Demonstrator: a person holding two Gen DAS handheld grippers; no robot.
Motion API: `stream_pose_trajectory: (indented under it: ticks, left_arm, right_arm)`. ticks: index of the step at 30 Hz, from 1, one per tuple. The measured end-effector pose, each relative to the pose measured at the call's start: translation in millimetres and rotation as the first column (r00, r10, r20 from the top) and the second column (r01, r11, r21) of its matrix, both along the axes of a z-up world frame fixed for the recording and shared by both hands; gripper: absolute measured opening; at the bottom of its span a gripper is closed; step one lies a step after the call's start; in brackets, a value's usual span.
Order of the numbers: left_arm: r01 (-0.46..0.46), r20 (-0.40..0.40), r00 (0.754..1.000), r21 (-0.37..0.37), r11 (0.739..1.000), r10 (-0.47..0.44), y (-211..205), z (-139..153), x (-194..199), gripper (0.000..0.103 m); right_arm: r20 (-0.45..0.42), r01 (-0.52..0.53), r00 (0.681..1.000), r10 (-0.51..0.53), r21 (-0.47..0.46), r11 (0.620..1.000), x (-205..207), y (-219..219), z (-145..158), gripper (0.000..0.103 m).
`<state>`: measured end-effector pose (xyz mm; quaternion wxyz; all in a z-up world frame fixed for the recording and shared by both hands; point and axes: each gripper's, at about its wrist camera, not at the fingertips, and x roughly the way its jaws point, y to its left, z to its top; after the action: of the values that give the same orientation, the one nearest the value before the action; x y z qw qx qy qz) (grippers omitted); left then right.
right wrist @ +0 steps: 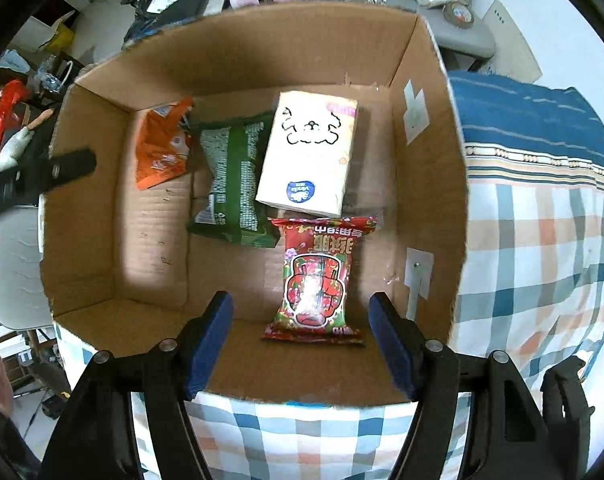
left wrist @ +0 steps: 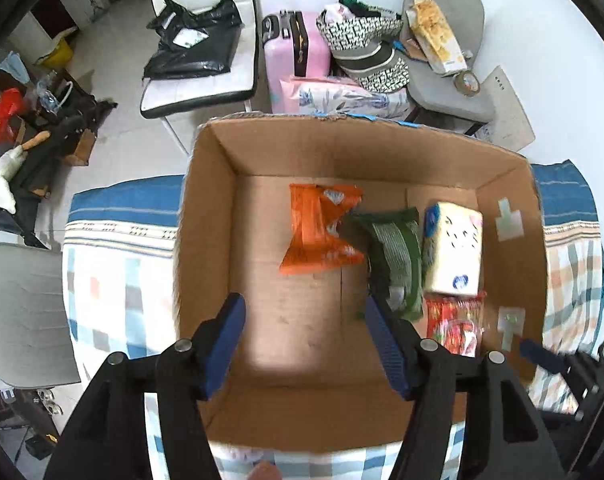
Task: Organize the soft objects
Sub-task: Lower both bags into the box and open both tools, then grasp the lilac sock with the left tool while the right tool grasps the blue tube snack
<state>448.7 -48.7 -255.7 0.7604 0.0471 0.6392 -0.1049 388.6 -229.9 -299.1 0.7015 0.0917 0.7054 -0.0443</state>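
The left gripper stood wide open and empty above the lower middle of the open brown cardboard box. The right gripper was likewise spread wide, holding nothing. Directly ahead of it lay the red printed snack packet, long axis running up the frame. Beyond, the white tissue pack, green foil bag and orange crumpled wrapper lay side by side, apparently grouped for tidy storage.
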Motion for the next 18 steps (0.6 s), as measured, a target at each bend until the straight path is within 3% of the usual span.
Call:
stream_pose_trajectory:
  ticks: [1, 3, 5, 8, 12, 18]
  left_arm:
    - [-0.004, 0.012, 1.0, 0.002, 1.0, 0.004, 2, 4, -6, 0.077]
    - [-0.01, 0.038, 0.999, 0.008, 1.0, 0.01, 4, 12, -17, 0.094]
    - [-0.025, 0.063, 0.998, 0.012, 1.0, 0.024, 7, 20, -27, 0.096]
    - [-0.045, 0.096, 0.994, 0.003, 0.999, 0.044, 15, 33, -41, 0.098]
    - [-0.073, 0.142, 0.987, 0.003, 0.997, 0.072, 21, 47, -58, 0.098]
    - [-0.1, 0.222, 0.971, 0.024, 0.995, 0.092, 29, 68, -83, 0.102]
  right_arm:
    - [0.02, -0.005, 1.0, 0.005, -0.006, 1.0, -5, 4, 8, 0.072]
    - [0.032, -0.007, 0.999, 0.008, -0.011, 1.0, -7, 7, 12, 0.074]
    - [0.053, -0.011, 0.998, 0.012, -0.017, 1.0, -11, 13, 17, 0.085]
    - [0.082, -0.018, 0.996, 0.02, -0.029, 0.999, -19, 19, 31, 0.087]
    - [0.12, -0.019, 0.992, 0.025, -0.054, 0.998, -30, 23, 49, 0.1]
    - [0.186, -0.004, 0.982, 0.021, -0.09, 0.996, -48, 25, 77, 0.101]
